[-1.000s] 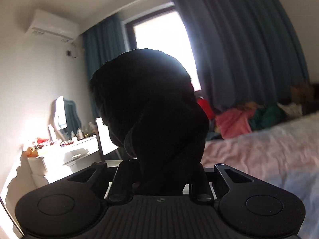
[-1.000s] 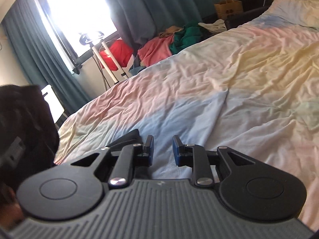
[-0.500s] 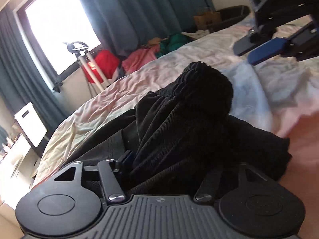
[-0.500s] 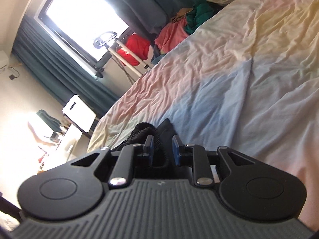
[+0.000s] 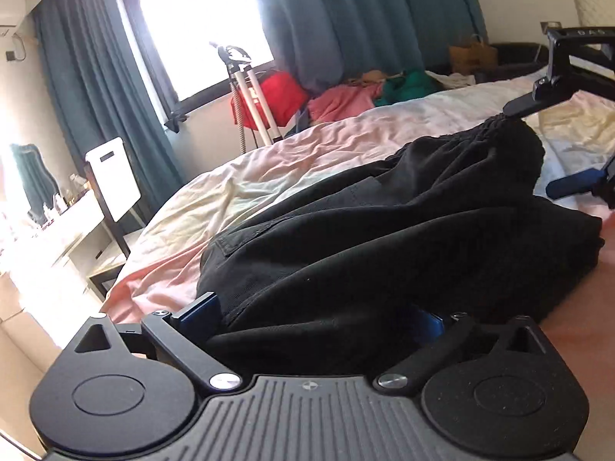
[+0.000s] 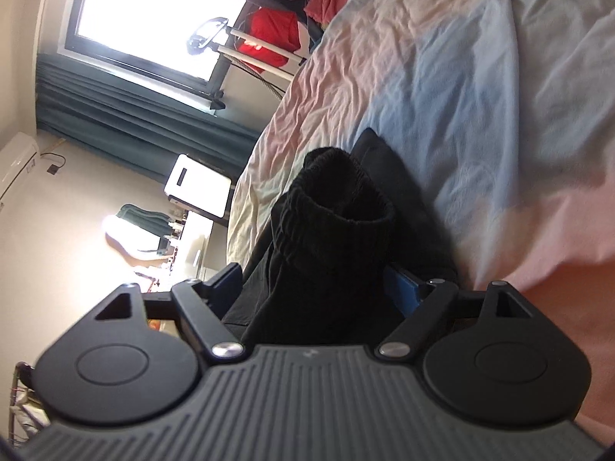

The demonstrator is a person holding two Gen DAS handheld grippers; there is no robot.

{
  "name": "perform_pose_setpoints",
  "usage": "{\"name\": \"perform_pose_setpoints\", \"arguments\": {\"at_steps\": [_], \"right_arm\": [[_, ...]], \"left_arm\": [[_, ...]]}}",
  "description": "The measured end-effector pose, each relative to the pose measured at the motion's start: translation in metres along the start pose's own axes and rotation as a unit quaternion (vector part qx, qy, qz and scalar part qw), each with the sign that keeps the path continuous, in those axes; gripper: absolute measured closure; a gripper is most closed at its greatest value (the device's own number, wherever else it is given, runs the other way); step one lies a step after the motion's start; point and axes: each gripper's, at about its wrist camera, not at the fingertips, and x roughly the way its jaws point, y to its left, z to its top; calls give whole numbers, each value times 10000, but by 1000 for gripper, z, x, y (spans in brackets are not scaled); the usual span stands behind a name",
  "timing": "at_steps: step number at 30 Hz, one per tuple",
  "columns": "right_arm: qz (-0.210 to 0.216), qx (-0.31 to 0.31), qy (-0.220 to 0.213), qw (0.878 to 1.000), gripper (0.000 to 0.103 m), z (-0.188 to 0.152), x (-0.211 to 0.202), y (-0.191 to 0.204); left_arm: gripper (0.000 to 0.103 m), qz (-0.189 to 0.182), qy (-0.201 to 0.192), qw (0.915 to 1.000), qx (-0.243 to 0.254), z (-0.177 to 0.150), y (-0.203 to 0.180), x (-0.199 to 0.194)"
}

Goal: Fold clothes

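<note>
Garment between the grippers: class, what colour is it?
Black garment, plain; the left wrist view shows it best.

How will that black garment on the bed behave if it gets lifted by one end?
Probably floppy: the black garment slumps in soft folds on the bed. Its gathered ribbed band looks thick, so likely grippy rather than slippery. Bunched between both sets of open jaws, it would likely sag and unfold when raised.

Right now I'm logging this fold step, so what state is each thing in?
black garment: bunched on the bed, not folded flat.
left gripper: open, cloth lying between its fingers.
right gripper: open, the ribbed waistband between its fingers.
bedsheet: wrinkled, spread over the bed.
curtains: drawn aside, window uncovered.
</note>
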Motion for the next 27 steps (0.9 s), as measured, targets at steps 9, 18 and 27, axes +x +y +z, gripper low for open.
{"name": "perform_pose_setpoints", "arguments": {"at_steps": [9,18,27], "right_arm": [[-508,-299,-166,9981,19,10,60,3],[-677,-987,-626,9908,63,10,51,23],[-552,-2054,-1869,9591,67,0,-27,75]], "left_arm": [[2,78,-23,9994,-323,7,4,-6],[2,-44,-213,9987,-451,9,10,4],[2,-288,-1131,9924,-399,11,15,-20]]}}
